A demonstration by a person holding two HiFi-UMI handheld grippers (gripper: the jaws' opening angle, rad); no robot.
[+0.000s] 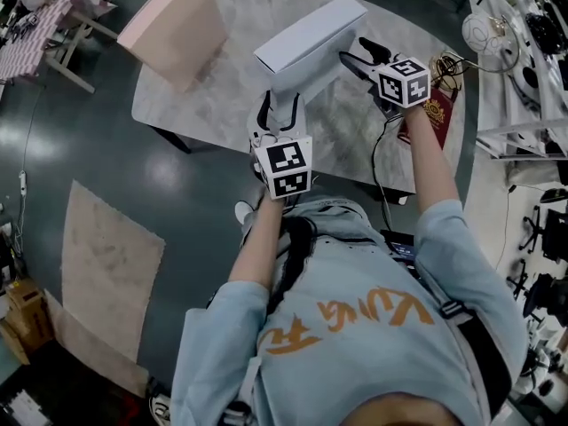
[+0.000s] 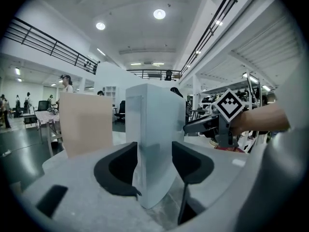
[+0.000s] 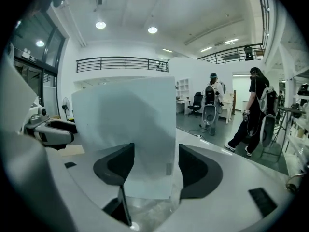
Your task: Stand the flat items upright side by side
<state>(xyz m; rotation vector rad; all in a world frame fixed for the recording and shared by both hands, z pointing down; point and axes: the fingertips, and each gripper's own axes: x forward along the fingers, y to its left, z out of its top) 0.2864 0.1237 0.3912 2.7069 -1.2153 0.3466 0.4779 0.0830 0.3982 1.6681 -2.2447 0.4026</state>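
A flat white box (image 1: pixel 311 47) stands on its long edge on the marble table (image 1: pixel 222 105), tilted a little. My left gripper (image 1: pixel 282 118) holds its near end, and in the left gripper view both pads press on the white box (image 2: pixel 157 129). My right gripper (image 1: pixel 359 60) is at its far right end. There the white box (image 3: pixel 130 129) sits between the jaws, against the left pad, with a thin gap showing at the right pad (image 3: pixel 193 170). A beige flat box (image 1: pixel 173 25) stands upright at the table's far left, apart from the white one.
A dark red booklet (image 1: pixel 435 118) and cables lie at the table's right edge. Shelving with gear stands further right. A beige mat (image 1: pixel 106 264) lies on the floor to the left. People stand in the hall behind the table (image 3: pixel 251 110).
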